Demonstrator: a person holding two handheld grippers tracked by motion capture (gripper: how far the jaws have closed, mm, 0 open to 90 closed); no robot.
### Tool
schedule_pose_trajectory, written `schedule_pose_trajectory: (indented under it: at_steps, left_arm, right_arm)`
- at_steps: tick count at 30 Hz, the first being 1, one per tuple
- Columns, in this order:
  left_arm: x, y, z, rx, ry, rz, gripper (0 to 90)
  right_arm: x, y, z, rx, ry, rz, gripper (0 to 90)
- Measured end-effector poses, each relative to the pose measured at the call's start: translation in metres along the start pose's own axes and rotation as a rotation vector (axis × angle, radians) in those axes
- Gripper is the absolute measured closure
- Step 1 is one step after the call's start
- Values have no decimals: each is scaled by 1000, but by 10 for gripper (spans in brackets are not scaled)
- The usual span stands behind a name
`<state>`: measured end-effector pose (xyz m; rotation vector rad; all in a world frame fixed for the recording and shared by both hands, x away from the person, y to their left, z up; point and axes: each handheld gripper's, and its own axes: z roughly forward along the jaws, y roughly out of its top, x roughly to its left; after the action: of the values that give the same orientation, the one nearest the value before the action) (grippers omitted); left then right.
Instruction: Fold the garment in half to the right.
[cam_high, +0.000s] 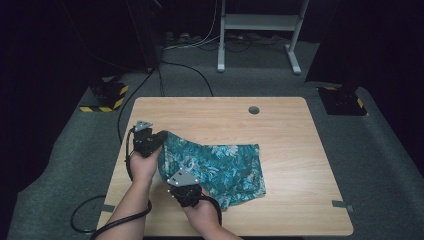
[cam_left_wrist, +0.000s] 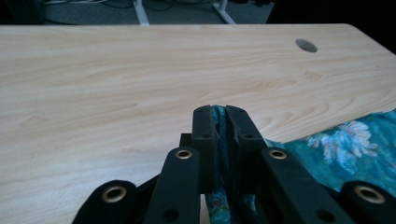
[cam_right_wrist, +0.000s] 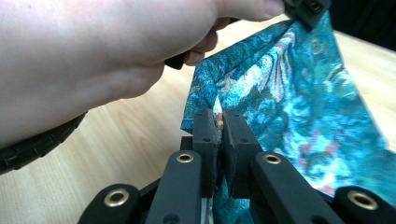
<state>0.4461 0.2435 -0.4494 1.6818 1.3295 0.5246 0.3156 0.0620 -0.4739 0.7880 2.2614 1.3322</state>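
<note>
The teal floral cloth (cam_high: 220, 167) lies at the table's (cam_high: 290, 145) centre, its 9 o'clock edge lifted off the wood. The left gripper (cam_high: 161, 137), at the cloth's 10 o'clock corner, is clamped on that fabric. The right gripper (cam_high: 182, 176), at its 7 o'clock edge, pinches cloth too.

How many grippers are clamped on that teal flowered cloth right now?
2. The left gripper pinches the teal cloth at its far left corner; the right gripper pinches the near left edge, both lifting it off the table.
</note>
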Motion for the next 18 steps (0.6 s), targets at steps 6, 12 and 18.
schedule_pose_trajectory:
  at_steps: [6,12,18]
  left_arm:
    - [-20,20,2,-32,-34,25,825]
    - [-45,37,4,-58,-69,59,824]
    - [-69,46,13,-64,-98,86,822]
  right_arm:
    - [-21,6,-24,-51,-22,36,847]
    - [-37,8,-46,-92,-53,50,847]
    - [-55,1,-67,-108,-93,77,846]
